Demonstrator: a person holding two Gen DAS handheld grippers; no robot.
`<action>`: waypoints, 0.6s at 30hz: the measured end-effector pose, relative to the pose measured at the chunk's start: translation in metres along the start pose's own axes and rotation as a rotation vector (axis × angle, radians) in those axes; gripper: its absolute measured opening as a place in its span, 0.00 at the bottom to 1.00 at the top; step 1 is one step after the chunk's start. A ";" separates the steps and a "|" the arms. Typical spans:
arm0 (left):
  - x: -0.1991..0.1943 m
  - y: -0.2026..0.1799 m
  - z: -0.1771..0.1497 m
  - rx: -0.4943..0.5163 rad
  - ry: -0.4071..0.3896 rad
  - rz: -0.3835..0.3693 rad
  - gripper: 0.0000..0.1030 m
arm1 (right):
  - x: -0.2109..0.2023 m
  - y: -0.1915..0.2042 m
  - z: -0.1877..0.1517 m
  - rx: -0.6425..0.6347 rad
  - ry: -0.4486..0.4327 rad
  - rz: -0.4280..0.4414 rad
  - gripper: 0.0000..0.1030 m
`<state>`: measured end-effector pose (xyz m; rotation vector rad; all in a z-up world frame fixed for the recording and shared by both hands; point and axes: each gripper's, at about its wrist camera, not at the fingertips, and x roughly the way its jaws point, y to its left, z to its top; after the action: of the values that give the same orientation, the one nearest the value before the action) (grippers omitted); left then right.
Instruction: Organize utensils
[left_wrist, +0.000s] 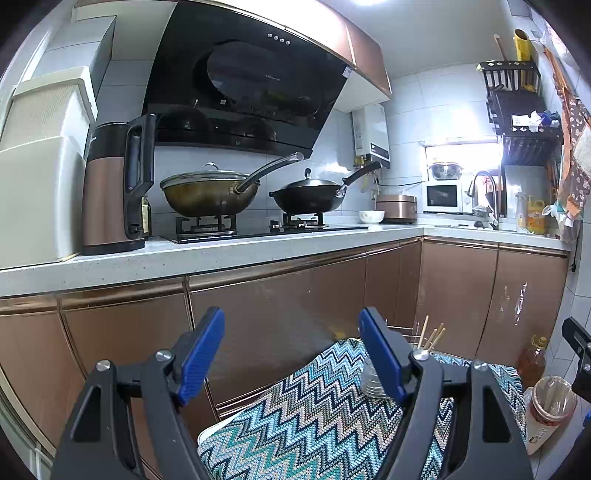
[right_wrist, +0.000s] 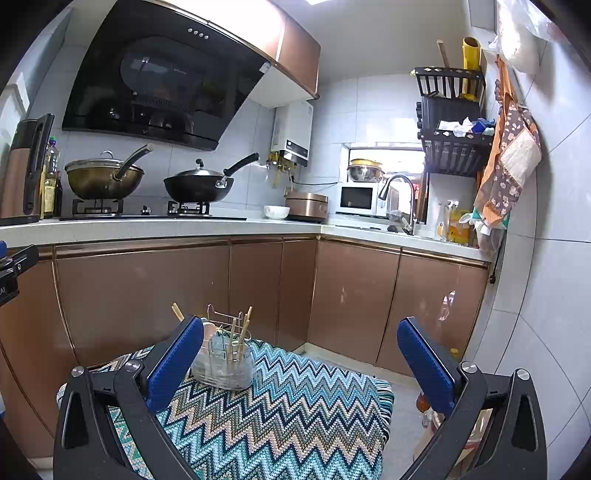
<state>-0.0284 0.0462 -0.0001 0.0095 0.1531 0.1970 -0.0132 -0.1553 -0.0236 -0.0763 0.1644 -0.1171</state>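
- Both tools are held up and empty: the left tool (left_wrist: 291, 354) has its blue pads spread wide with nothing between them, and the right tool (right_wrist: 299, 363) is likewise spread apart and holds nothing.
- The task's things sit low in the frames: a clear utensil holder (right_wrist: 224, 363) with a wire frame stands on a zigzag-patterned cloth (right_wrist: 295, 406), toward its far left corner in the right wrist view.
- Several chopsticks (right_wrist: 239, 334) stand upright or leaning in the holder; something pale and rounded shows beside them, too hidden by the left pad to name.
- I see no loose utensils lying on the cloth, so I judge this to be either the very start or the close of the sorting; I cannot tell which.
- If more is to be done, the next move calls for lowering one tool toward the holder and narrowing its pads around a thin stick, which looks slippery and easy to knock aside.
- In the left wrist view the holder is mostly behind the right-hand pad, with only chopstick tips showing.
- Around us is a small kitchen: copper-coloured cabinets (right_wrist: 147, 295) under a pale speckled worktop (right_wrist: 147, 227), two woks (left_wrist: 210, 192) on a gas hob, a black range hood (left_wrist: 251, 81) above.
- A microwave (right_wrist: 356, 199) and sink tap stand at the far corner, centre right of the frame.
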 end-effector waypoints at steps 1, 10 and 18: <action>0.000 0.000 0.000 0.002 -0.001 0.001 0.72 | 0.000 0.000 -0.001 -0.001 0.002 0.000 1.00; -0.001 0.001 -0.001 -0.003 0.001 0.004 0.72 | 0.001 -0.001 -0.002 -0.002 0.008 0.004 1.00; -0.002 0.001 -0.001 -0.006 0.002 0.004 0.72 | 0.001 -0.002 -0.002 -0.003 0.007 0.004 1.00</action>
<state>-0.0305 0.0469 -0.0011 0.0033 0.1545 0.2013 -0.0130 -0.1576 -0.0259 -0.0783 0.1720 -0.1134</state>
